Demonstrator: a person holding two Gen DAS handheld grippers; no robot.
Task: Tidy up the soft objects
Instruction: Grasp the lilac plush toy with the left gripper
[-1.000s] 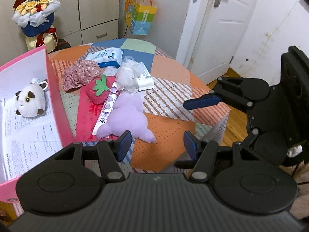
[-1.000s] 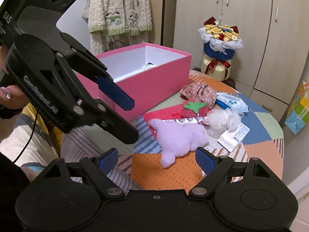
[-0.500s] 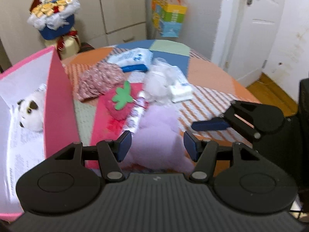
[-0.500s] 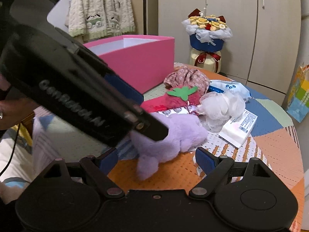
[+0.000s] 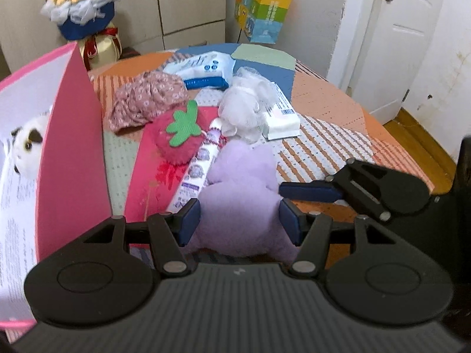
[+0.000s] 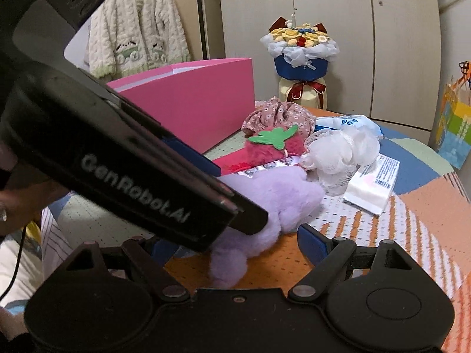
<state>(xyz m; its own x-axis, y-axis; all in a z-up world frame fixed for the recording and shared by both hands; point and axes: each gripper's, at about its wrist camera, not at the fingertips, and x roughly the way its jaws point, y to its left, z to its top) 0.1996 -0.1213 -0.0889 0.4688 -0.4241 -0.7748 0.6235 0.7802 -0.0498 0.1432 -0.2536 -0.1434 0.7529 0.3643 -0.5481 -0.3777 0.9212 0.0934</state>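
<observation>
Cupboard doors and a white door backed a round table (image 5: 323, 100) covered in a patchwork cloth. On it lay a purple plush toy (image 5: 241, 194), just beside a printed tube (image 5: 203, 158) and a red strawberry plush (image 5: 179, 138), with a white mesh puff (image 5: 244, 108) and a floral fabric piece (image 5: 147, 100) beyond. A pink box (image 5: 70, 158) stood at the table's left side and already held a white-and-brown plush (image 5: 26, 147).

The left gripper (image 5: 240, 220) was wide open, its blue pads straddling the near end of the purple toy with nothing clamped. The right gripper (image 6: 229, 244) was likewise open and empty, low beside the toy's foot.

Judged from its fuzzy, rounded form, the purple toy would be light, compressible and non-fragile; a grip across the thick body would hold better than one on a limb, which could slip or stretch.

From the right wrist view, the left gripper's body hid much of the toy. Pad contact with the plush could not be confirmed. The box interior was largely cut off.
</observation>
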